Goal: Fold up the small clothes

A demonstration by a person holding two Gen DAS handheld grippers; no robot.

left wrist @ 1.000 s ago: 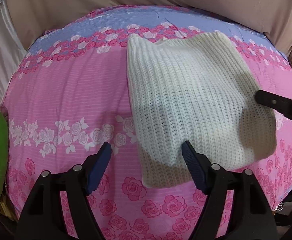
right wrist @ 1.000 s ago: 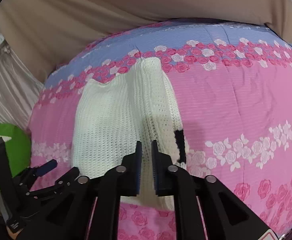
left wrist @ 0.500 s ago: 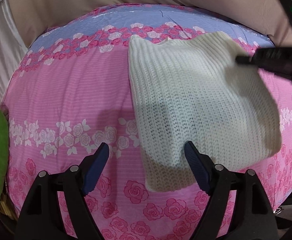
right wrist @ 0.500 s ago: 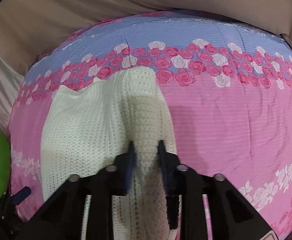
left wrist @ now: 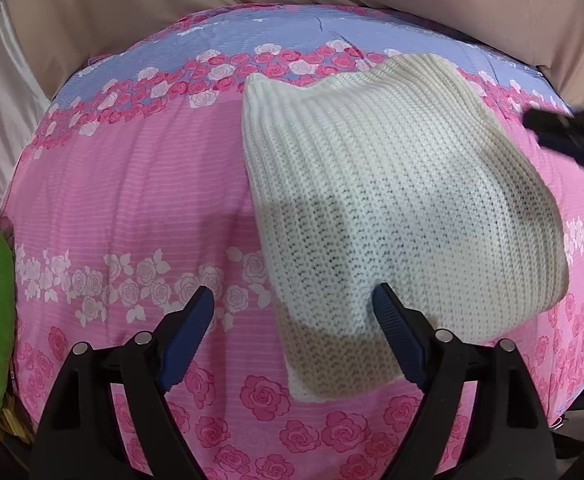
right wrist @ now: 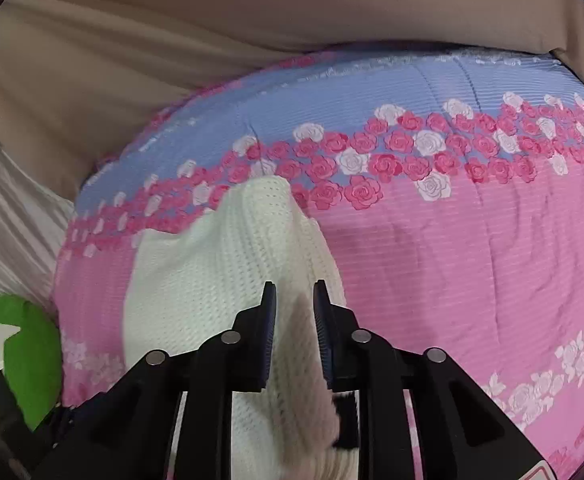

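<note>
The right gripper (right wrist: 294,304) has just been opening, releasing the cream knitted garment (left wrist: 396,208) still between its jaws. Folded, the garment lies on the pink rose-patterned bedspread (left wrist: 140,208). The left gripper (left wrist: 292,312) hovers released, its right finger over the garment's near edge.

Knit garment (left wrist: 392,208) was chunky cream yarn from my feed, ribbed, matt, open-weave. Bedspread (left wrist: 132,208) under it was thin printed cloth, fine horizontal ribbing, slightly creased, no sheen. Left gripper (left wrist: 292,312) was matt black plastic with bare metal pins; finger pads (left wrist: 190,332) were dark blue, finely ridged, rubbery-looking. Right gripper (right wrist: 294,312) had the same finish. Green cushion (right wrist: 20,352) looked soft, fuzzy. Beige backdrop (right wrist: 172,40) was smooth draped fabric.
</note>
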